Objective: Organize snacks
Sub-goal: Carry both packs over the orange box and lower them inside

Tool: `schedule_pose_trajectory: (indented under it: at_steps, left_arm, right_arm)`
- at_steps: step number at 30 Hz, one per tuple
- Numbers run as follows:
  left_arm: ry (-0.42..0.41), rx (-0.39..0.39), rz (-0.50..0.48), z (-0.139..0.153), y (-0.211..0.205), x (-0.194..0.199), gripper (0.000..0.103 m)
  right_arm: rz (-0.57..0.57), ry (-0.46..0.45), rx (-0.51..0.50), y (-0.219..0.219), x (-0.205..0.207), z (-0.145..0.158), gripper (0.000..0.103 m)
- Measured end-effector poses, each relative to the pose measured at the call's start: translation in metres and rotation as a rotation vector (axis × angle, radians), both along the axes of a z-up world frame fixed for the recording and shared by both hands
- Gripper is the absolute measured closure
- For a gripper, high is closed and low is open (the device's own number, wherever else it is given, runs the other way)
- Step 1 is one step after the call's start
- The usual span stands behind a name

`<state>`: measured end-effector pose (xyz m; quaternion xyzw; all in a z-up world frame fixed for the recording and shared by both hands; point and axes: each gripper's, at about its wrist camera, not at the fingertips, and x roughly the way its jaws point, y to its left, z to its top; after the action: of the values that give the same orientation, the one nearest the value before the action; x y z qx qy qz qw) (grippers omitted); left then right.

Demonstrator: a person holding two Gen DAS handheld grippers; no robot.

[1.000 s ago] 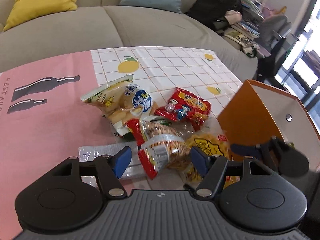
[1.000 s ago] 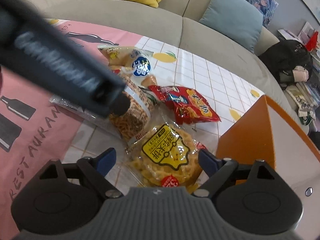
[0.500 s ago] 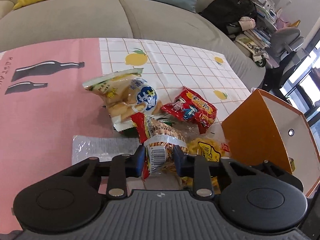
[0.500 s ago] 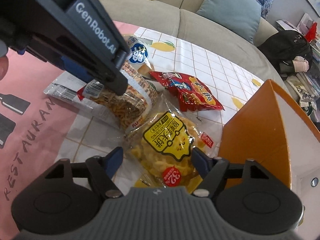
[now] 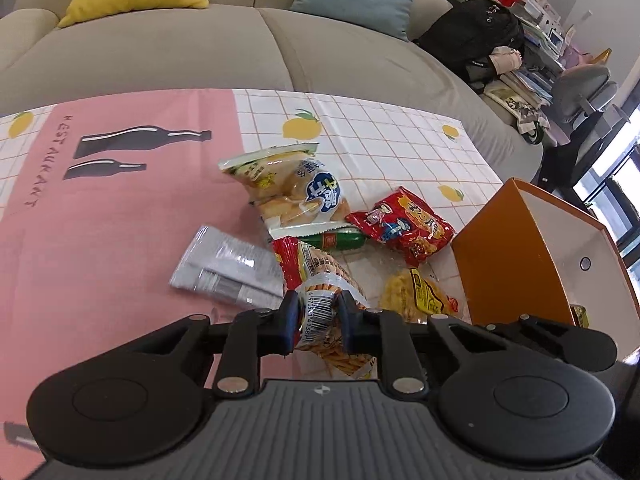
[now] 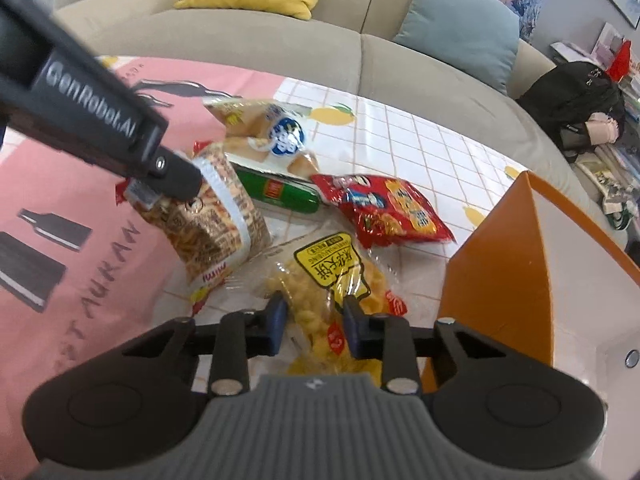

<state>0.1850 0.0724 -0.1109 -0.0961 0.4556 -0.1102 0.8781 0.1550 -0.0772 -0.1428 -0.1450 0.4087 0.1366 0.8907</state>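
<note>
My left gripper (image 5: 318,316) is shut on the end of a red-edged bag of snack sticks (image 5: 320,276) and holds it raised; the same bag (image 6: 218,216) hangs from the left gripper in the right wrist view. My right gripper (image 6: 314,314) is shut on a clear bag of yellow puffs (image 6: 324,280), also seen in the left wrist view (image 5: 416,292). A pale yellow cracker bag (image 5: 292,192), a red snack bag (image 5: 404,224) and a green packet (image 5: 340,240) lie on the tablecloth. An orange box (image 5: 516,256) with a white inside stands open at the right.
A flat silver-grey packet (image 5: 228,268) lies on the pink part of the tablecloth (image 5: 100,220). A beige sofa (image 5: 200,48) with yellow and blue cushions runs behind the table. A black bag (image 5: 472,36) and clutter sit at the far right.
Both grippers closed: the left on the snack stick bag, then lifted it, uncovering the silver packet and green packet. The right closed on the yellow puff bag.
</note>
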Motion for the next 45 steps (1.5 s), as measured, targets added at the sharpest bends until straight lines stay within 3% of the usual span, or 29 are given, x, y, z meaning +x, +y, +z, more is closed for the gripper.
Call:
schedule_pose_trajectory:
  at_steps: [13,20,28,34,37,45]
  left_arm:
    - [-0.013,0.056,0.032,0.029,0.003,-0.037,0.082]
    - [-0.044,0.051,0.032,0.052,-0.002,-0.055,0.082]
    - [-0.120,0.019,-0.046,0.090,-0.036,-0.061,0.082]
    - [-0.159,0.007,-0.136,0.114,-0.077,-0.051,0.082]
    - [-0.174,0.004,-0.186,0.121,-0.100,-0.040,0.083]
    - [-0.184,0.030,-0.332,0.119,-0.172,-0.009,0.083]
  right_arm:
    - [-0.028,0.108,0.310,-0.027,-0.016,0.051,0.084]
    - [-0.021,0.060,0.406,-0.044,-0.038,0.090,0.085]
    - [-0.068,-0.013,0.513,-0.094,-0.049,0.138,0.085]
    - [-0.116,-0.051,0.544,-0.140,-0.046,0.162,0.086]
    - [-0.155,-0.071,0.513,-0.160,-0.039,0.166,0.086]
    - [-0.294,-0.035,0.428,-0.215,-0.006,0.142,0.086]
